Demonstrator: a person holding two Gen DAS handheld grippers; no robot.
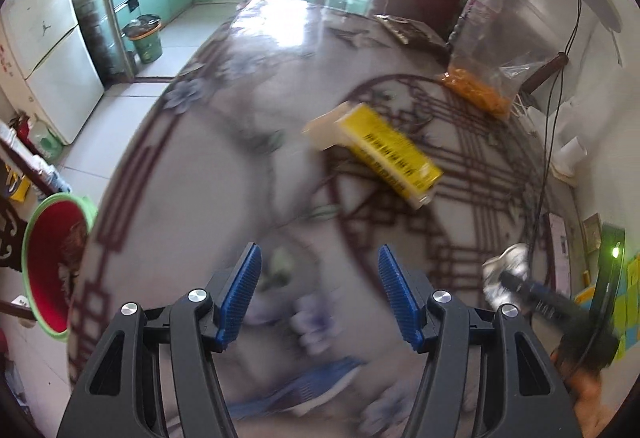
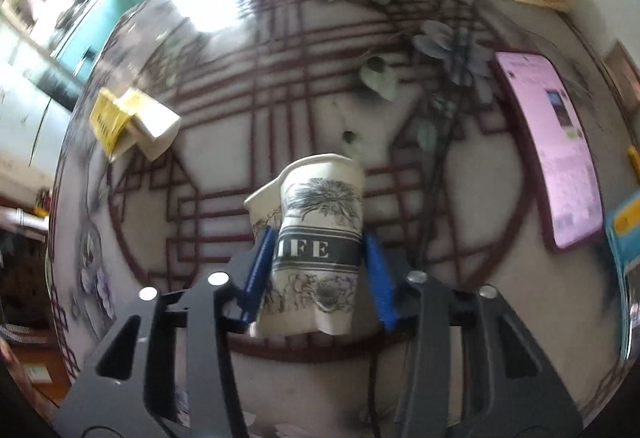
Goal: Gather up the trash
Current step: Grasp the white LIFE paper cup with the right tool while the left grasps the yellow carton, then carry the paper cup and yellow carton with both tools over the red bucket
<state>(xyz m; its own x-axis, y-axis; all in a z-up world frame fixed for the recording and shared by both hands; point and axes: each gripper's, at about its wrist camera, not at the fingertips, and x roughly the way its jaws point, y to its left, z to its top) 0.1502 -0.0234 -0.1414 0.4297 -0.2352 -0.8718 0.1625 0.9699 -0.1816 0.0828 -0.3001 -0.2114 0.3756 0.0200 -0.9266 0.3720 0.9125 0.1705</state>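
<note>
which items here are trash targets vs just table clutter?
Job:
- crushed paper cup, clamped between the right gripper pads
- yellow carton, loose on the table
- red bin with green rim, beside the table
- left gripper, open, nothing in it

Lying about:
- phone, screen lit
- zip bag with orange contents
- cables

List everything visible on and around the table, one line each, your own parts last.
paper cup: 1, white with grey flowers, crumpled, between the right tool's pads
yellow box: 1, yellow and cream, mid-table
plastic bag: 1, clear with orange contents, far table edge
phone: 1, pink screen lit, table's right side
bin: 1, green rim, red inside, on the floor left of the table
table: 1, pale with dark red lattice and flowers
left tool: blue pads, open, empty
right tool: blue pads, shut on the cup
</note>
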